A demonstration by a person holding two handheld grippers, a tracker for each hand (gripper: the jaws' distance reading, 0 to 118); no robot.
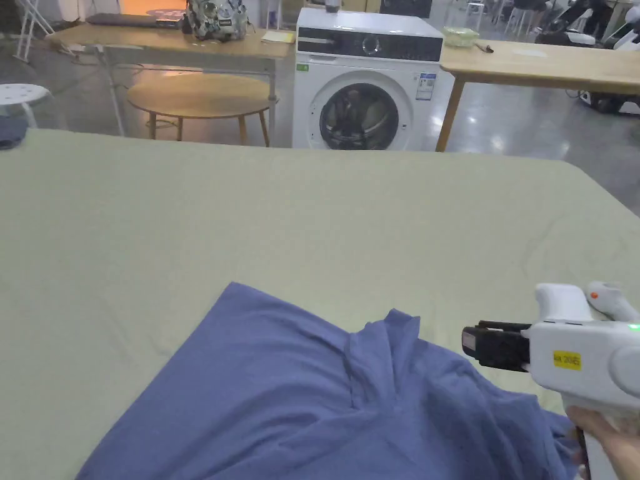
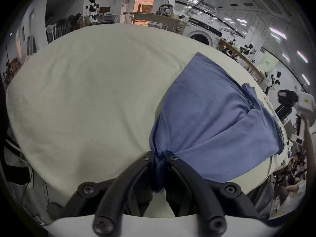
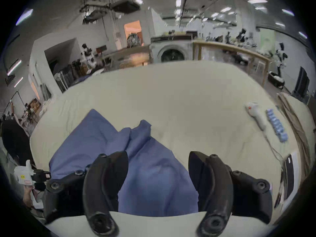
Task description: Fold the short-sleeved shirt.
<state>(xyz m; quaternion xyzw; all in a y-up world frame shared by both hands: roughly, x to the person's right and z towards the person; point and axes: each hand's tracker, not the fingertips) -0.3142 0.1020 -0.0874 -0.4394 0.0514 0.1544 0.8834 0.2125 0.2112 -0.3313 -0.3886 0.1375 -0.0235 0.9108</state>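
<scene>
The blue short-sleeved shirt (image 1: 325, 400) sprawls rumpled across the lower middle of the head view, on the pale green sheet (image 1: 250, 206). Left gripper (image 2: 158, 157), bottom centre of its own view, is clenched on a bunched corner of cloth. Right gripper (image 3: 158, 157) hangs with jaws spread wide, nothing between them, above the fabric. The risk, I'd say: pull with just that one pinched corner and the shirt drags and bunches further; a shallow right-hand bite could slip off mid-fold.

You see: shirt (image 1: 325, 400) plain blue | tabletop (image 1: 300, 212) cover pale green | your tongs' (image 3: 158, 163) jaws black | washing machine (image 1: 365, 81) white, black panel
</scene>
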